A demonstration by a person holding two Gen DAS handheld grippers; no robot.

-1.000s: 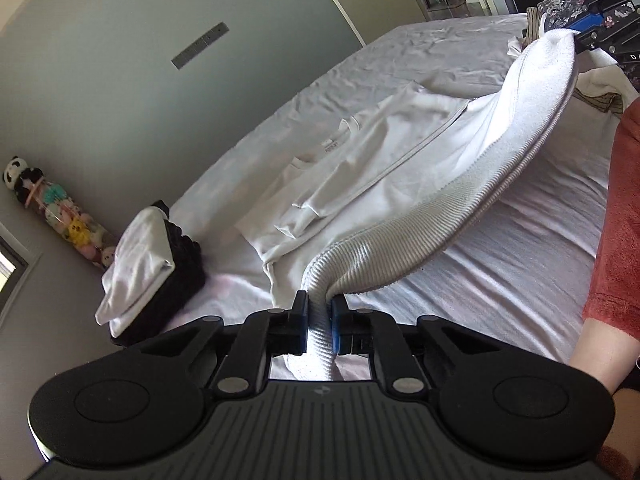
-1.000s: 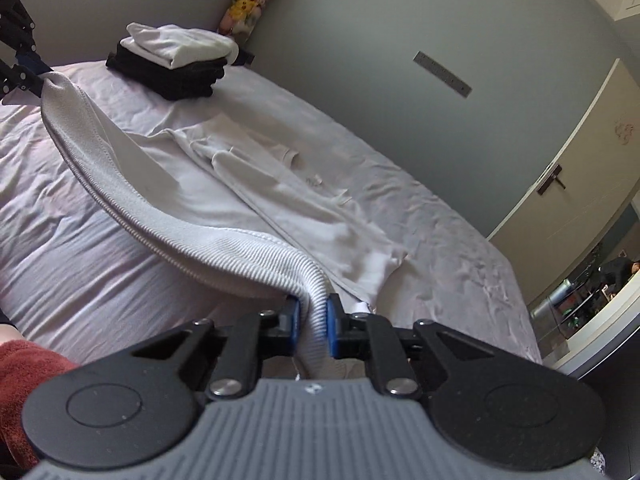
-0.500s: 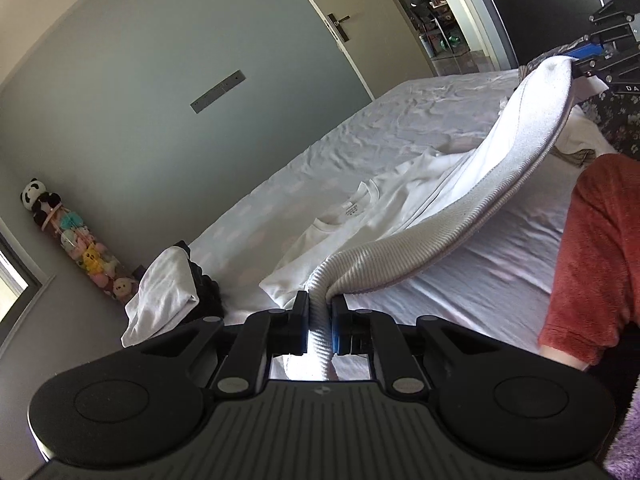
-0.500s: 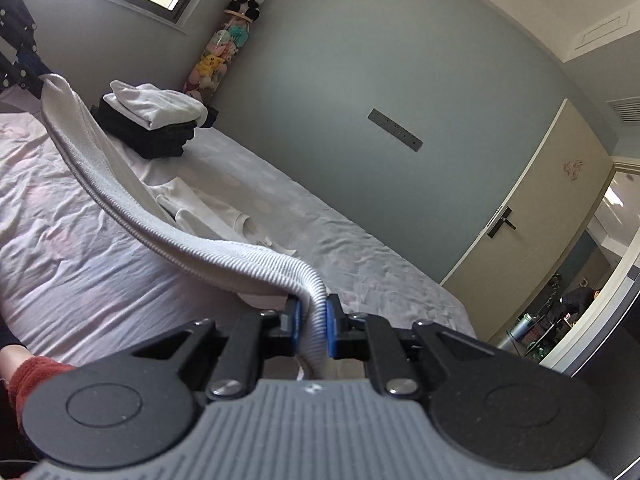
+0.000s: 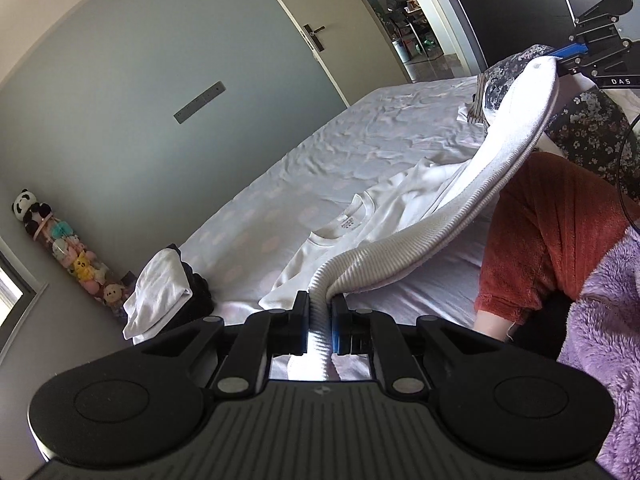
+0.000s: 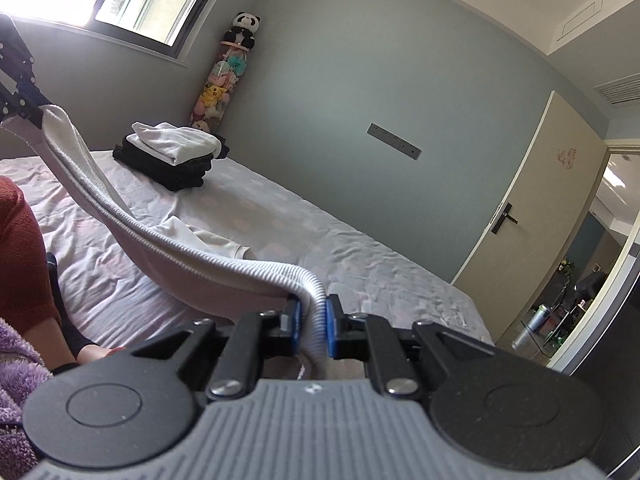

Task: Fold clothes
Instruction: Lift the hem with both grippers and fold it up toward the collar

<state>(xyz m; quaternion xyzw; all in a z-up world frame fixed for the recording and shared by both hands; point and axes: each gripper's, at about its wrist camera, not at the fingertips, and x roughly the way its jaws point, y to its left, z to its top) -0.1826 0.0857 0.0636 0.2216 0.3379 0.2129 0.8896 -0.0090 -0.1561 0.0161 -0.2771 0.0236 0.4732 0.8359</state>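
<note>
Two hand-held grippers, left hand-held gripper (image 5: pixel 320 320) and right hand-held gripper (image 6: pixel 312 326), each clamped on white sweatshirt (image 5: pixel 400 248) hem.

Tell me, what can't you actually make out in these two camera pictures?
- White ribbed-hem sweatshirt: in the right wrist view its own lifted hem hides most of the body.
- Neck label: left wrist view, print too small to read.
- Folded black and white clothes stack: how many garments is unclear.
- Person in rust-red fleece sleeve: cut off by the frame edge.
</note>
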